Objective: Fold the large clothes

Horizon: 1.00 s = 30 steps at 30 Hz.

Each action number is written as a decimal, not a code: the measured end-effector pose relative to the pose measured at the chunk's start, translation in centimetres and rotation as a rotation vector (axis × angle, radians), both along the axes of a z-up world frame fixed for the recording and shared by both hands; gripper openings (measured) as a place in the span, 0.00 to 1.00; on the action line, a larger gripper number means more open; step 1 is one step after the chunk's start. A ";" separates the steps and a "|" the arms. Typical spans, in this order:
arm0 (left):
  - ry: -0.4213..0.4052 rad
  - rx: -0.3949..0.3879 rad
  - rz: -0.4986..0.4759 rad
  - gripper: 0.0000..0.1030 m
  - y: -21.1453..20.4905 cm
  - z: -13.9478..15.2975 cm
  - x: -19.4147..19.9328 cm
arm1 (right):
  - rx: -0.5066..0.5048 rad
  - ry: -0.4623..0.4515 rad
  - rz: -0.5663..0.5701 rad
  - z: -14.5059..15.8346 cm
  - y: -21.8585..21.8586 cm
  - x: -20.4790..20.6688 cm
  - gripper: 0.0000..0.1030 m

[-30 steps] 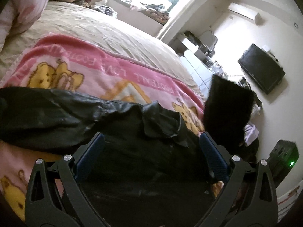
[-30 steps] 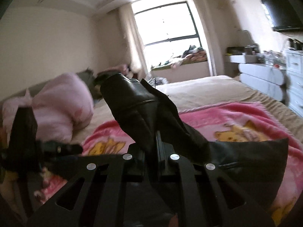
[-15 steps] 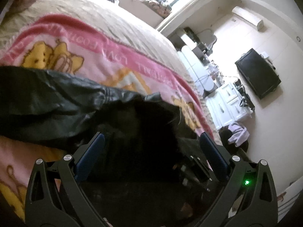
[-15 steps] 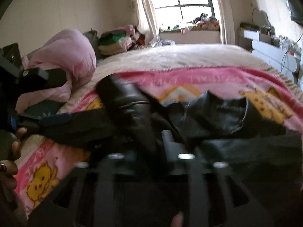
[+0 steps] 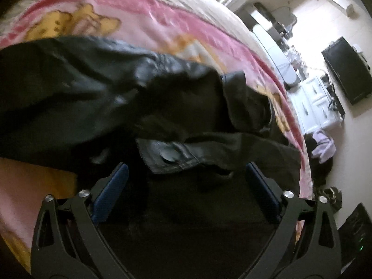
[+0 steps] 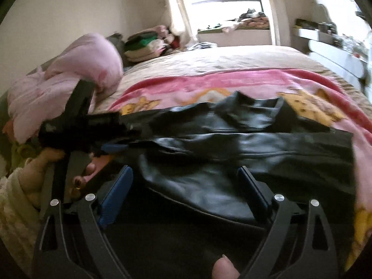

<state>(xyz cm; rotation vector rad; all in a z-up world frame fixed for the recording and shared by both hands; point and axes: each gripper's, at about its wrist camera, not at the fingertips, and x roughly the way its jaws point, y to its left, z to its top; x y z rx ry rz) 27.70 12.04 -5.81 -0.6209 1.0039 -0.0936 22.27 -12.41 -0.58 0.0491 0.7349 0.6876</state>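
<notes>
A black leather jacket (image 6: 232, 144) lies spread across the pink cartoon blanket (image 6: 209, 81) on the bed. A sleeve lies folded over its body. In the left wrist view the jacket (image 5: 116, 93) fills the middle, with a snap tab (image 5: 169, 155) just ahead of the fingers. My left gripper (image 5: 186, 174) is open and empty, low over the jacket. My right gripper (image 6: 186, 179) is open and empty over the jacket's near edge. The left gripper also shows in the right wrist view (image 6: 109, 146), at the jacket's left side.
A pink quilt (image 6: 69, 76) and stacked clothes (image 6: 148, 44) lie at the bed's head. A window ledge with clutter (image 6: 232, 30) is behind. White drawers (image 5: 311, 102), a wall TV (image 5: 346, 69) and a black box (image 5: 355, 232) stand beyond the bed's edge.
My right gripper carried the sleeve down onto the jacket, opened and let it go. My left gripper stayed open and moved closer over the jacket.
</notes>
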 end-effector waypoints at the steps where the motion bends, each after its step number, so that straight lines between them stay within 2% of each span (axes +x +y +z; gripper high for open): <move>1: 0.001 0.013 0.005 0.50 -0.3 -0.3 0.1 | -0.008 0.000 -0.022 0.0 -0.8 0.2 0.79; 3: -0.001 0.058 0.009 0.24 -1.0 -0.3 0.1 | -0.028 0.005 -0.069 -0.1 -2.5 0.6 0.64; 4: -0.021 0.060 -0.008 0.17 -1.3 0.0 -0.1 | -0.037 0.013 -0.092 -0.2 -3.5 0.8 0.60; 6: -0.086 0.091 -0.041 0.11 -2.3 1.8 -0.7 | -0.056 0.029 -0.137 -0.4 -5.5 1.5 0.43; 8: -0.188 0.107 -0.074 0.09 -3.2 4.7 -1.8 | -0.071 0.030 -0.196 -0.3 -7.7 2.1 0.35; 10: -0.278 0.124 -0.083 0.08 -3.6 7.3 -2.6 | -0.068 0.027 -0.250 -0.2 -9.3 3.0 0.35; 13: -0.341 0.233 -0.078 0.07 -3.9 8.8 -2.3 | -0.056 0.050 -0.343 -0.3 -11.4 5.2 0.35; 15: -0.313 0.235 -0.072 0.07 -3.2 8.0 -1.2 | -0.080 0.059 -0.364 -0.7 -11.5 6.3 0.35; 19: -0.182 0.273 -0.057 0.08 -1.9 3.3 0.8 | -0.160 0.109 -0.351 -2.8 -10.3 8.4 0.35; 22: -0.107 0.264 -0.028 0.13 -0.7 0.2 1.0 | -0.207 0.176 -0.370 -5.2 -9.8 9.7 0.34; 26: -0.092 0.193 -0.024 0.16 0.8 -1.9 0.6 | -0.212 0.245 -0.394 -8.2 -10.4 10.7 0.34; 28: -0.102 0.173 -0.028 0.17 1.0 -1.7 0.3 | -0.211 0.238 -0.394 -8.2 -10.2 10.5 0.34; 30: -0.114 0.187 -0.023 0.23 0.9 -0.6 -0.4 | -0.217 0.223 -0.389 -7.5 -9.9 10.0 0.37</move>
